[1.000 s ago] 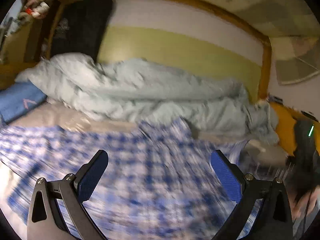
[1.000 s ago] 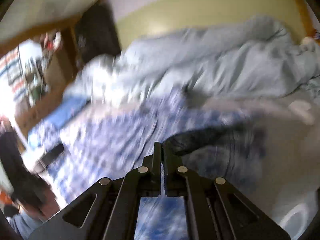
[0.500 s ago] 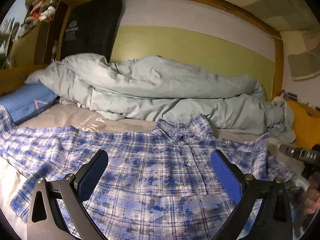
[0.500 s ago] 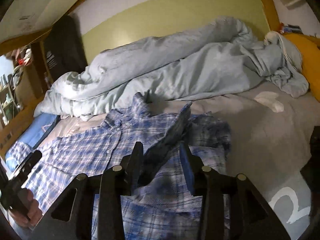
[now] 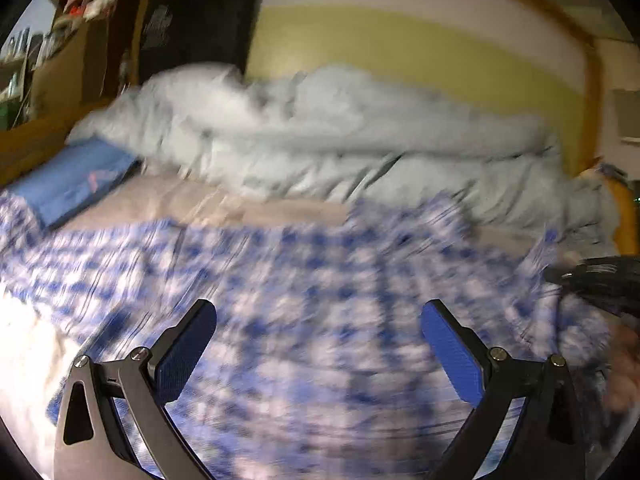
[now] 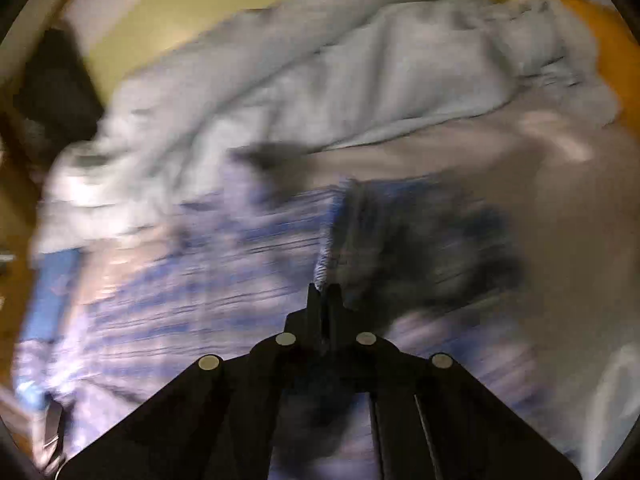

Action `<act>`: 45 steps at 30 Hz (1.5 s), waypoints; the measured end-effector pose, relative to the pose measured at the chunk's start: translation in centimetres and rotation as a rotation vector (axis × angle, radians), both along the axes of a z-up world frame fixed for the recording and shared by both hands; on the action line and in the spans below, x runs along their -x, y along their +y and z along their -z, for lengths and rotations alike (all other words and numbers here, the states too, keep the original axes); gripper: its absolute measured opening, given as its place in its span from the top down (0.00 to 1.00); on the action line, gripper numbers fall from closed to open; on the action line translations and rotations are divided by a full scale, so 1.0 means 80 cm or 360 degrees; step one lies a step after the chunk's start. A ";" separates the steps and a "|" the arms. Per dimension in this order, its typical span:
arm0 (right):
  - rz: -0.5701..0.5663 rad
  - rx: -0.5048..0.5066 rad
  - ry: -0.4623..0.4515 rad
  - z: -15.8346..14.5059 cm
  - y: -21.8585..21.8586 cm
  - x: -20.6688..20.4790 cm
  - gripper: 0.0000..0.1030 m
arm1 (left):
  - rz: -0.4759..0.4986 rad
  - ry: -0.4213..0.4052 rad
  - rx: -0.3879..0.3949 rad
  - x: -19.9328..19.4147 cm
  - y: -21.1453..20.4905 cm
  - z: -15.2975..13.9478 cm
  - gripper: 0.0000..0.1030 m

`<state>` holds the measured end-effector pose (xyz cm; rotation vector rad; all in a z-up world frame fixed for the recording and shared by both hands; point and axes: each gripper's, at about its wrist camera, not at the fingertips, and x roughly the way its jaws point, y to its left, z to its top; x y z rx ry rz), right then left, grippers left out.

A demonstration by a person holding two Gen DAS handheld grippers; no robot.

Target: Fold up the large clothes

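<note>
A blue-and-white plaid shirt (image 5: 304, 292) lies spread across the bed (image 5: 248, 208), in front of a crumpled pale blue duvet (image 5: 340, 136) heaped along the yellow-green wall (image 5: 400, 60). The left gripper (image 5: 318, 320) hangs over the shirt with its blue-padded jaws wide apart; the plaid cloth shows between and beyond them, and the pads grip nothing. The right gripper (image 6: 325, 292) has its jaws pressed together, pinching a raised edge of the shirt that stands up from the tips; a darker, shadowed fold of plaid spreads just to their right. Both views are smeared with blur. A blue pillow (image 5: 76, 176) sits at the left end of the bed.
</note>
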<state>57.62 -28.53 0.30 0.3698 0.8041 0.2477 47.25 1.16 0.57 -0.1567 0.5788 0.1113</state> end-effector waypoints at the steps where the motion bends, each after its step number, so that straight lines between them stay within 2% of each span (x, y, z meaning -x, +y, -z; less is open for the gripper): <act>1: -0.0127 -0.0014 -0.0039 -0.003 0.022 0.013 0.97 | -0.0012 0.0032 0.0038 -0.004 0.009 0.004 0.00; 3: -0.0351 -0.0077 0.0000 0.002 0.059 0.035 0.93 | -0.0041 0.0093 0.0134 -0.011 0.030 0.011 0.00; 5: -0.0471 -0.0175 0.0116 0.014 0.080 0.049 0.91 | -0.0028 0.0102 0.0226 -0.012 0.044 0.015 0.00; 6: -0.0499 -0.0216 0.0148 0.016 0.082 0.053 0.87 | -0.0018 0.0104 0.0255 -0.012 0.045 0.016 0.00; 7: -0.0498 -0.0232 0.0147 0.014 0.079 0.055 0.78 | 0.0010 0.0100 0.0309 -0.013 0.049 0.018 0.00; 8: -0.0472 -0.0220 0.0108 0.009 0.073 0.059 0.70 | 0.0030 0.0097 0.0340 -0.014 0.050 0.019 0.00; 11: -0.0303 -0.0059 -0.0093 -0.019 0.045 0.076 0.61 | 0.0108 0.0115 0.0452 -0.020 0.049 0.027 0.00; 14: -0.0148 -0.0063 -0.0171 -0.041 0.004 0.082 0.59 | 0.0235 0.0171 0.0559 -0.031 0.039 0.040 0.03; 16: -0.0044 -0.0091 -0.0197 -0.051 -0.027 0.084 0.58 | 0.0381 0.0246 0.0638 -0.038 0.023 0.051 0.13; 18: 0.0071 -0.0040 -0.0222 -0.061 -0.048 0.082 0.55 | 0.0506 0.0351 0.0615 -0.043 -0.002 0.062 0.15; 20: 0.0178 0.0045 -0.0240 -0.069 -0.069 0.084 0.54 | 0.0516 0.0396 0.0478 -0.044 -0.025 0.070 0.15; 21: 0.0209 0.0048 -0.0250 -0.072 -0.079 0.085 0.54 | 0.0507 0.0411 0.0409 -0.046 -0.034 0.074 0.16; 23: 0.0236 0.0009 -0.0267 -0.079 -0.095 0.084 0.54 | 0.0505 0.0447 0.0353 -0.051 -0.042 0.081 0.22; 24: 0.0250 -0.0002 -0.0278 -0.081 -0.104 0.085 0.54 | 0.0502 0.0466 0.0357 -0.054 -0.043 0.084 0.29; 26: 0.0308 0.0029 -0.0290 -0.081 -0.113 0.082 0.54 | 0.0499 0.0471 0.0400 -0.057 -0.041 0.083 0.58; 27: 0.0338 0.0053 -0.0286 -0.080 -0.120 0.082 0.54 | 0.0544 0.0466 0.0405 -0.058 -0.042 0.077 0.83; 28: 0.0353 0.0055 -0.0273 -0.077 -0.126 0.082 0.54 | 0.0549 0.0434 0.0374 -0.057 -0.042 0.071 0.91; 30: 0.0358 -0.0056 -0.0227 -0.070 -0.147 0.081 0.53 | 0.0519 0.0292 0.0256 -0.057 -0.037 0.049 0.96; 31: 0.0350 -0.0142 -0.0206 -0.067 -0.158 0.081 0.53 | 0.0499 0.0214 0.0161 -0.057 -0.034 0.031 0.96; 32: 0.0351 -0.0197 -0.0197 -0.066 -0.167 0.081 0.53 | 0.0468 0.0189 0.0107 -0.059 -0.031 0.021 0.97; 34: 0.0379 -0.0192 -0.0204 -0.065 -0.178 0.084 0.53 | 0.0302 0.0108 -0.0010 -0.062 -0.012 -0.010 0.98; 36: 0.0412 -0.0152 -0.0193 -0.063 -0.182 0.085 0.52 | 0.0154 0.0033 -0.0069 -0.060 0.008 -0.030 0.98; 37: 0.0413 -0.0154 -0.0184 -0.062 -0.183 0.084 0.52 | 0.0101 -0.0014 -0.0050 -0.055 0.025 -0.040 0.98; 38: 0.0405 -0.0168 -0.0174 -0.060 -0.183 0.082 0.52 | 0.0128 -0.0022 0.0015 -0.051 0.036 -0.043 0.98; 39: 0.0395 -0.0181 -0.0165 -0.058 -0.183 0.081 0.52 | 0.0229 0.0007 0.0149 -0.050 0.047 -0.041 0.98; 40: 0.0384 -0.0185 -0.0160 -0.057 -0.181 0.080 0.52 | 0.0330 0.0071 0.0228 -0.052 0.050 -0.035 0.98; 42: 0.0376 -0.0163 -0.0154 -0.056 -0.176 0.078 0.52 | 0.0494 0.0200 0.0272 -0.061 0.037 -0.017 0.96; 44: 0.0370 -0.0124 -0.0144 -0.054 -0.169 0.075 0.52 | 0.0567 0.0332 0.0222 -0.073 0.007 0.004 0.79; 45: 0.0364 -0.0105 -0.0140 -0.054 -0.166 0.073 0.52 | 0.0596 0.0412 0.0218 -0.081 -0.007 0.017 0.59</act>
